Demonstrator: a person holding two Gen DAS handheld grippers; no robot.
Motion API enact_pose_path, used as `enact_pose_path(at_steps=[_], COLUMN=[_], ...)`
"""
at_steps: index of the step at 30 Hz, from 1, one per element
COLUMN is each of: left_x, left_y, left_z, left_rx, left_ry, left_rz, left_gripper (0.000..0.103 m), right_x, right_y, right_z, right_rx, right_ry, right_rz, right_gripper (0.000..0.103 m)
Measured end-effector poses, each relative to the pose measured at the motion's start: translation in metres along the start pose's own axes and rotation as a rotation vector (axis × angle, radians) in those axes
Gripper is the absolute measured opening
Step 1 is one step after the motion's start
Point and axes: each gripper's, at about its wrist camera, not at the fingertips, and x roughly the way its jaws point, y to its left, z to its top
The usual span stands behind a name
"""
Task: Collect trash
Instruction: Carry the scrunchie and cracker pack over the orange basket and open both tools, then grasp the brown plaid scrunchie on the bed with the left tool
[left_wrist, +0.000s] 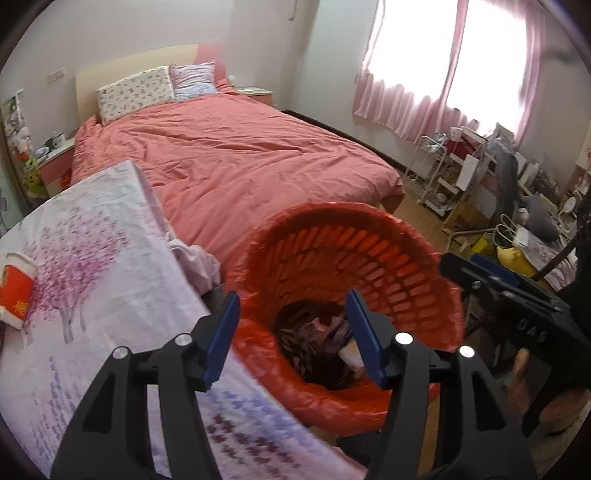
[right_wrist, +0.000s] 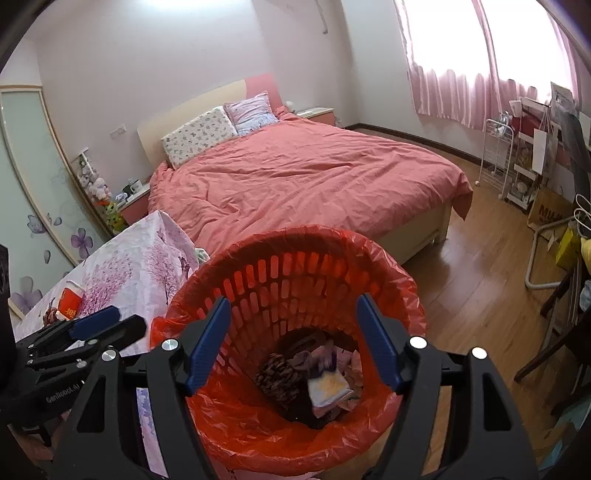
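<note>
Left wrist view: left gripper (left_wrist: 291, 332) released, empty, poised above red-lined wastebasket (left_wrist: 369, 258). Red paper cup (left_wrist: 16, 291) lay on floral tablecloth (left_wrist: 110, 266), well left of claw, long axis tilted; left gripper nearer. Right gripper (right_wrist: 291, 339) released, empty, over same basket. Cup partly cut off; bin contents (right_wrist: 314, 376) dark, hard to identify.

I hold my left tool (left_wrist: 291, 336) and right tool (right_wrist: 293, 341) side by side, jaws spread wide, both empty.
</note>
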Motion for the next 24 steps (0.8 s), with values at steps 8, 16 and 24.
enact_pose_path(at_steps=[8, 16, 24], left_x=[-0.035, -0.081, -0.12], left_y=[0.055, 0.153, 0.284], left_z=[-0.018, -0.041, -0.066], left_rx=[-0.013, -0.123, -0.352], left_ry=[-0.043, -0.07, -0.072], left_rz=[0.162, 0.352, 0.572], left_gripper=[0.072, 0.081, 0.081], right_x=[-0.001, -0.002, 0.003], right_y=[0.014, 0.056, 0.105], right_z=[0.0, -0.009, -0.022], right_rx=[-0.018, -0.084, -0.146], right_ry=[-0.007, -0.005, 0.017], right_rz=[-0.012, 0.014, 0.08], right_gripper=[0.07, 0.07, 0.07])
